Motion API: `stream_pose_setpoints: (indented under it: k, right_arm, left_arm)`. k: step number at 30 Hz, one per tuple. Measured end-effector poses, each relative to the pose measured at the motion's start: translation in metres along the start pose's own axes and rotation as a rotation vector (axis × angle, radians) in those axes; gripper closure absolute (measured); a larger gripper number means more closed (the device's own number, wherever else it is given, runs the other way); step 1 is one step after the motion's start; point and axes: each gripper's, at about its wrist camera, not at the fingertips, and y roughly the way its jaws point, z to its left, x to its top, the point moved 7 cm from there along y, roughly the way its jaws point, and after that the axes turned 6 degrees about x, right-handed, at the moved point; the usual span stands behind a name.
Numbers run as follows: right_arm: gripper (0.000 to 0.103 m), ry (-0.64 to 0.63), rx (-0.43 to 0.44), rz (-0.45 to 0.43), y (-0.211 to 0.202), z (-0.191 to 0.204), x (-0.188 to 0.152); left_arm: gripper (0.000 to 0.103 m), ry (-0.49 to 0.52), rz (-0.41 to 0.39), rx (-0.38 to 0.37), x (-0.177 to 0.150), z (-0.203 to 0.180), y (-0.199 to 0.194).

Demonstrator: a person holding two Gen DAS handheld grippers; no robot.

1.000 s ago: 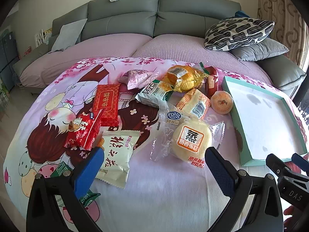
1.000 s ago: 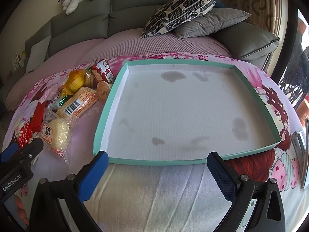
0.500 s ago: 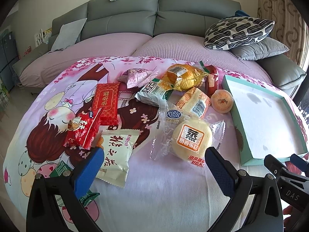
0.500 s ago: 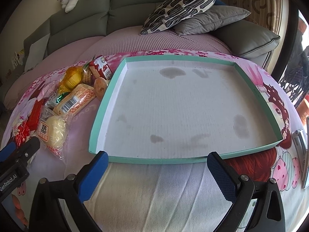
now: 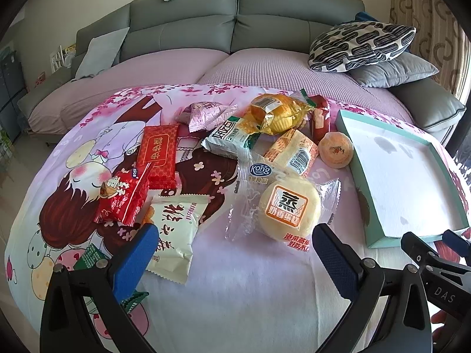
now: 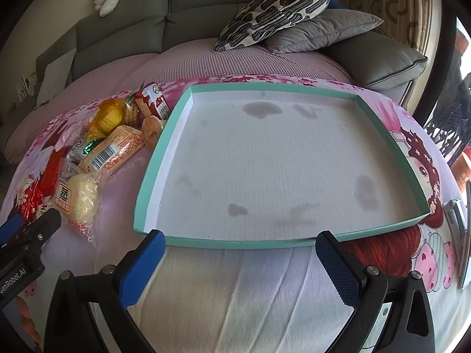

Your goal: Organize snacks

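The left tongs (image 5: 232,247) are hanging spread wide and gripping nothing, low over the near part of the cartoon-printed cloth (image 5: 250,294). Just ahead of their right finger a steamed cake (image 5: 290,209) is lying in clear wrap with an orange label; the left finger is overlapping the corner of a cream packet (image 5: 173,235). Beyond these, a red biscuit pack (image 5: 123,197), a flat red packet (image 5: 159,153), a pink pouch (image 5: 206,111), a white-and-green packet (image 5: 232,138), a gold-wrapped cupcake (image 5: 279,114), a barcoded bar (image 5: 294,153) and a round orange pastry (image 5: 335,150) are crowding together, several overlapping.

The right tongs (image 6: 238,264) are likewise standing spread and holding nothing, their blue pads sitting just before the near rim of the teal-edged tray (image 6: 235,242). The tray's white floor is carrying only grey stains, leaving it wholly free. The pastry is touching or almost touching its left wall. A bare strip of cloth is running between both tongs and the snacks.

A grey sofa (image 5: 265,29) with cushions is standing behind.
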Motion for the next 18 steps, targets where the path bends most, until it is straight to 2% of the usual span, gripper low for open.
stream_pose_setpoints:
  k: [8,11,18]
  right_arm:
    - [0.0,-0.003,0.0,-0.007,-0.007,0.004,0.0]
    - [0.0,-0.014,0.004,-0.018,-0.012,0.009,0.002]
    - [0.0,-0.066,0.063,-0.055,-0.02,0.042,0.01]
  left_arm:
    - [0.0,-0.01,0.003,-0.002,-0.001,0.006,-0.006]
    - [0.0,-0.019,0.027,0.013,-0.003,0.012,-0.008]
    - [0.0,-0.163,0.122,0.055,-0.015,0.057,-0.007]
